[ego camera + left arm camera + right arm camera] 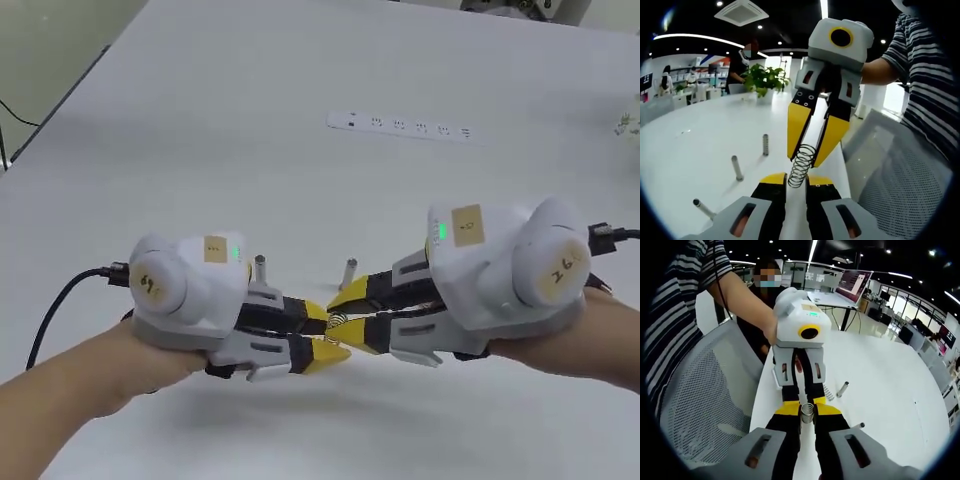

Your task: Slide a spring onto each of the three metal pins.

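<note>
Three metal pins (765, 145) stand upright on the white table (250, 120), near the tongs. One spring (801, 166) spans between the left tongs (796, 179) and right tongs (805, 159); both are nearly closed, each pinching one end.

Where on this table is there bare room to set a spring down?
The wide stretch between the power strip and the standing pins is bare, as is the table left of it. It is crowded close in, where the left gripper and right gripper meet at the spring just before the pins.
</note>
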Available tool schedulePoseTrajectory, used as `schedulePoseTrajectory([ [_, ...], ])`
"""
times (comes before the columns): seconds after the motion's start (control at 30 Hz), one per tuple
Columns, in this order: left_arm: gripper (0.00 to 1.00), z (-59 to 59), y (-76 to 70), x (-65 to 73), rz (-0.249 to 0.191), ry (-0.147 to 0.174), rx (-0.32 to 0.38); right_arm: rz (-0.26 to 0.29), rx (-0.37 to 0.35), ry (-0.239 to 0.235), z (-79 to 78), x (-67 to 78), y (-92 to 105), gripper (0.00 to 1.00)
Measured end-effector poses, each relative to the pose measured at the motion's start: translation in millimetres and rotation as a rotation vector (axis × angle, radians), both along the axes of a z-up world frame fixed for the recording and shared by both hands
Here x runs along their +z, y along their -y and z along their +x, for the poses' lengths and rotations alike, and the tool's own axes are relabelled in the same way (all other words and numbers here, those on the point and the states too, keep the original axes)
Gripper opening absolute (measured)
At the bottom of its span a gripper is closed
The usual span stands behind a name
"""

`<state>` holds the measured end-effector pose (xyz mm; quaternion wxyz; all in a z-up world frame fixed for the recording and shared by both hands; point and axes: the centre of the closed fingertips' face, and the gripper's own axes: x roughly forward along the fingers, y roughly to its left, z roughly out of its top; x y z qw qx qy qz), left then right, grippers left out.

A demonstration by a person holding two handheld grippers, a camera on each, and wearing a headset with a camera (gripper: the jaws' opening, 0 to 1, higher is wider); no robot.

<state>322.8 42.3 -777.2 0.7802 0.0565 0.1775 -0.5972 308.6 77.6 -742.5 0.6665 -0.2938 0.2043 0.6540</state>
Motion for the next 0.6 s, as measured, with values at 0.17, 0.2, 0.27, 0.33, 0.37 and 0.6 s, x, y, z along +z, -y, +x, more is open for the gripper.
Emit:
schedulePoseTrajectory([
  [0.17,0.1,1.2,-1.8,-0.7,0.007,-0.001,0.008,-0.001,0.001,0.002,0.0,-0.5,-0.5,0.06],
  [0.2,0.1,1.6,-2.7,-0.9,0.01,0.004,0.01,-0.001,0.0,0.005,0.5,-0.5,-0.6,0.06],
  [0.27,0.12,1.9,-4.2,-0.7,0.007,0.001,0.017,-0.002,-0.003,0.007,1.3,-0.6,-0.3,0.07],
  [0.33,0.13,2.7,-5.4,-0.6,0.007,0.001,0.022,-0.003,-0.005,0.011,2.2,-0.9,0.2,0.07],
  [0.37,0.14,3.3,-7.4,-1.0,0.008,-0.001,0.027,-0.002,-0.01,0.013,3.3,-0.9,0.9,0.07],
  [0.6,0.22,9.3,-19.4,-2.0,0.01,0.0,0.083,-0.001,-0.029,0.019,7.3,-0.5,4.9,0.07],
])
